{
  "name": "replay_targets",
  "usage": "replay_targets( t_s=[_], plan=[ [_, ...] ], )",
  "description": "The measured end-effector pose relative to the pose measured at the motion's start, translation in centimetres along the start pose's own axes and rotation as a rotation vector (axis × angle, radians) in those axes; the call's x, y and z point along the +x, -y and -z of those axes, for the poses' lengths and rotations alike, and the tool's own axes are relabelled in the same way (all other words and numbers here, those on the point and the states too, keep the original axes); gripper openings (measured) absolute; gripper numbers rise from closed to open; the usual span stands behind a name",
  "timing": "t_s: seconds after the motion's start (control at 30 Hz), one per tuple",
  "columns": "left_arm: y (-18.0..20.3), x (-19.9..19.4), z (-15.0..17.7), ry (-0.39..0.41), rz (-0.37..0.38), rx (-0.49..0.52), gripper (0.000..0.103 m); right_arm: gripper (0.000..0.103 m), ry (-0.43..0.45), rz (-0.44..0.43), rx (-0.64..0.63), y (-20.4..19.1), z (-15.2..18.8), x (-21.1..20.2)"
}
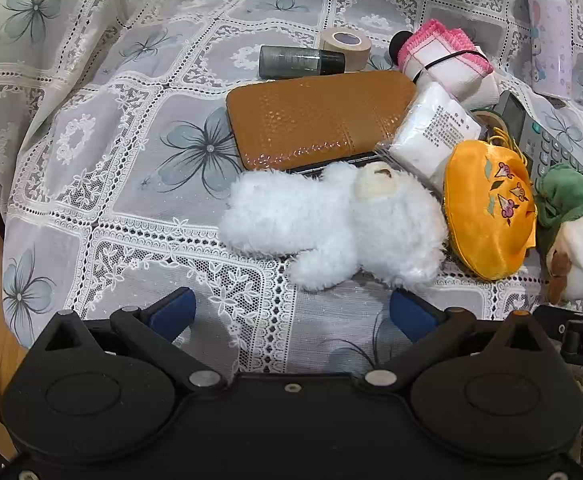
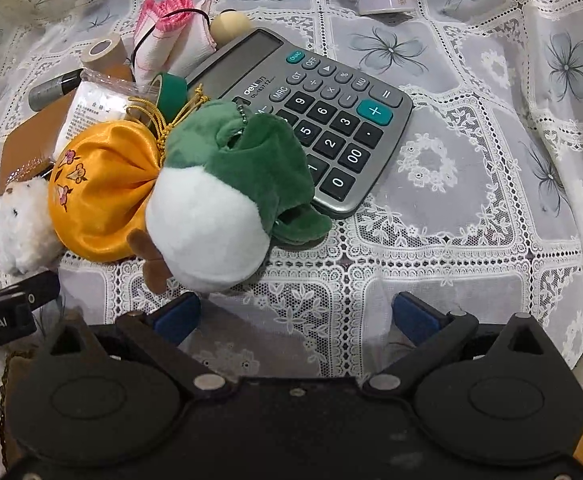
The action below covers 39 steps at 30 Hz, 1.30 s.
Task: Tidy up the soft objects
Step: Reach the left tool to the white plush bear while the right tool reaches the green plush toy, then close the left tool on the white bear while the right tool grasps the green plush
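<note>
Left wrist view: the left gripper [image 1: 291,312] (jaws spread, empty) faces the white plush bear [image 1: 331,224], lying crosswise just ahead near the counter's front edge. The right gripper [image 2: 295,312], also spread, faces the green plush [image 2: 227,196].

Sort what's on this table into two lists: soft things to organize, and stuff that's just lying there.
Soft things for the job:
white plush bear
green and white plush toy
orange satin pouch
pink-edged folded cloths

Just lying about:
calculator
brown case
dark bottle
tape roll
purple bottle
packet of white pads
</note>
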State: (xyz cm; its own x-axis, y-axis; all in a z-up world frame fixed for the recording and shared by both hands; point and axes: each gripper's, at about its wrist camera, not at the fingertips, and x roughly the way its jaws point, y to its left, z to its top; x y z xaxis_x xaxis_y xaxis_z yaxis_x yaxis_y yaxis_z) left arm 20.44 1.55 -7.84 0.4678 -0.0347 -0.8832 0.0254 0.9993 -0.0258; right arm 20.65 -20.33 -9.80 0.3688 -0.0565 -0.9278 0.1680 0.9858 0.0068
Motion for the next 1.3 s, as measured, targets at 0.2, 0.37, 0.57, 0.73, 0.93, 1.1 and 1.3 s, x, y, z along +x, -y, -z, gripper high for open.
replay_targets(
  t_s=[0.2, 0.37, 0.57, 0.73, 0.93, 1.1, 1.3],
  plan=[
    [-0.2, 0.2, -0.3, -0.02, 0.016, 0.009, 0.101, 0.103, 0.056, 0.002, 0.0, -0.1, 0.9, -0.2],
    [0.0, 0.2, -0.1, -0.01, 0.008, 0.011, 0.101, 0.102, 0.07, -0.001, 0.008, -0.1, 1.2, -0.5],
    [-0.1, 0.1, -0.2, -0.013, 0.012, 0.009, 0.101, 0.095, 0.072, -0.041, 0.008, 0.3, 1.4, -2.1],
    [-0.1, 0.1, -0.1, -0.006, 0.011, 0.009, 0.101, 0.095, 0.12, -0.086, 0.027, 0.4, 1.3, -4.8],
    [-0.3, -0.1, -0.2, -0.003, 0.022, 0.003, 0.1, 0.095, 0.174, -0.094, 0.057, -0.3, -1.1, -5.2],
    [-0.4, -1.3, 0.0, 0.038, 0.045, 0.015, 0.098, 0.082, 0.141, -0.091, 0.052, -1.2, -2.4, -3.9],
    [0.3, -3.1, -0.3, 0.117, 0.033, 0.067, 0.099, 0.065, 0.075, -0.116, 0.071, -1.0, -2.6, -2.3]
  ],
)
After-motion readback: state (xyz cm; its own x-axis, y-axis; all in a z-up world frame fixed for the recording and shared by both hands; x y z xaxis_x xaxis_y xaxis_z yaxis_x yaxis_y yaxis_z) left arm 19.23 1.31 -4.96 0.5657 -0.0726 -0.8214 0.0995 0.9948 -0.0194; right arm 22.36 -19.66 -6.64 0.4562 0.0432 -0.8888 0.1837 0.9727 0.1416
